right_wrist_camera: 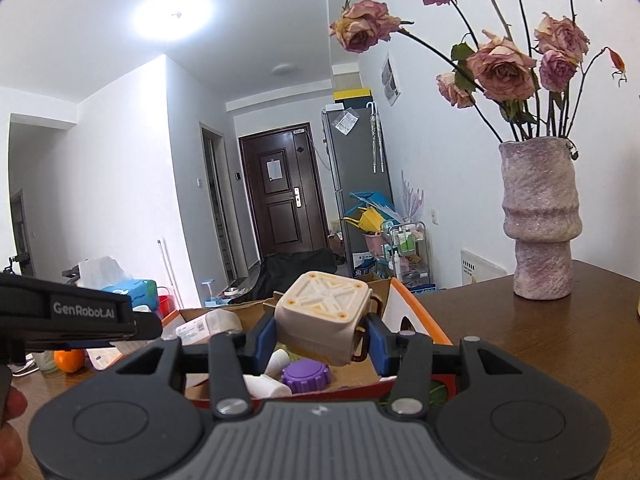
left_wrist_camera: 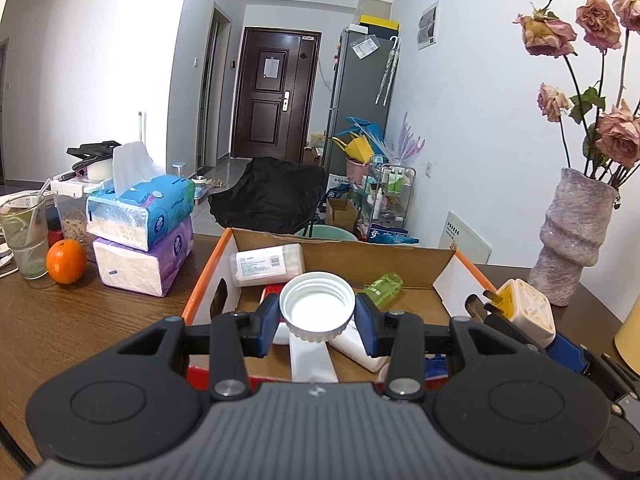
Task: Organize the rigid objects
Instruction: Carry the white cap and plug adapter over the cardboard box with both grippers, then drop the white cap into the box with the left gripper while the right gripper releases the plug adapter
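Left gripper (left_wrist_camera: 317, 314): blue pads closed on the rim of a white threaded plastic screw cap (left_wrist_camera: 317, 306), hollow side toward the camera, held above the open orange-edged cardboard box (left_wrist_camera: 208, 276) on the brown wooden table (left_wrist_camera: 80, 320).

Right gripper (right_wrist_camera: 322, 336): closed on a cream, cube-shaped plastic plug adapter (right_wrist_camera: 324, 320) with brassy prongs, tilted, also over the box.

Handling, as judged: both items look light and stiff. The cap is smooth and round — a grip across its diameter on the ribbed skirt suits it, though it could pivot or pop out. The adapter is best taken on its flat opposite faces (clear of the prongs).

Box contents seen: a green translucent bottle (left_wrist_camera: 382, 288), a purple ribbed cap (right_wrist_camera: 306, 376), white tubes.
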{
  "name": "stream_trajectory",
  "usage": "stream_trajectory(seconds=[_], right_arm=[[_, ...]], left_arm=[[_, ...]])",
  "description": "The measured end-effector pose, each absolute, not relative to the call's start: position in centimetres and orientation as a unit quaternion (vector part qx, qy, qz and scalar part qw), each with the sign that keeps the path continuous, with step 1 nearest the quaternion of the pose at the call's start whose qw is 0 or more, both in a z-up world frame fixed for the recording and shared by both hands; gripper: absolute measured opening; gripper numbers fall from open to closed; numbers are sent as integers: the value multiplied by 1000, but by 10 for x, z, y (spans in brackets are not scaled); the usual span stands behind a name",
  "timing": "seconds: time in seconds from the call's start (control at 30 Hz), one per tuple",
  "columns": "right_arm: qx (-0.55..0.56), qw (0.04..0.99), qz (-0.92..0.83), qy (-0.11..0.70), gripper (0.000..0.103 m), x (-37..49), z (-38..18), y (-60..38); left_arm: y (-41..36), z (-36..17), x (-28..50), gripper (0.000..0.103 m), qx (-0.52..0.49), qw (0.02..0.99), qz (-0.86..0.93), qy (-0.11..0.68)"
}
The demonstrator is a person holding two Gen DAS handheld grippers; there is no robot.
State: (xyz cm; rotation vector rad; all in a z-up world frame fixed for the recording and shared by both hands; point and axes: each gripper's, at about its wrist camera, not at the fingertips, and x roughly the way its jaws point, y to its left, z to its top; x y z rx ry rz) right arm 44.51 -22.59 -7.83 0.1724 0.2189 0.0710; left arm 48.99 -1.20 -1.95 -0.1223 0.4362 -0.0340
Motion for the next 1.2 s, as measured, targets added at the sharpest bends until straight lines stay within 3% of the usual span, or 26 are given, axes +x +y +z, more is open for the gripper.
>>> stream_trajectory(seconds=[1.2], right_arm=[[56, 989, 53, 130, 46, 534, -85, -224]], left_arm=[[-9, -28, 576, 41, -23, 965, 15, 259]])
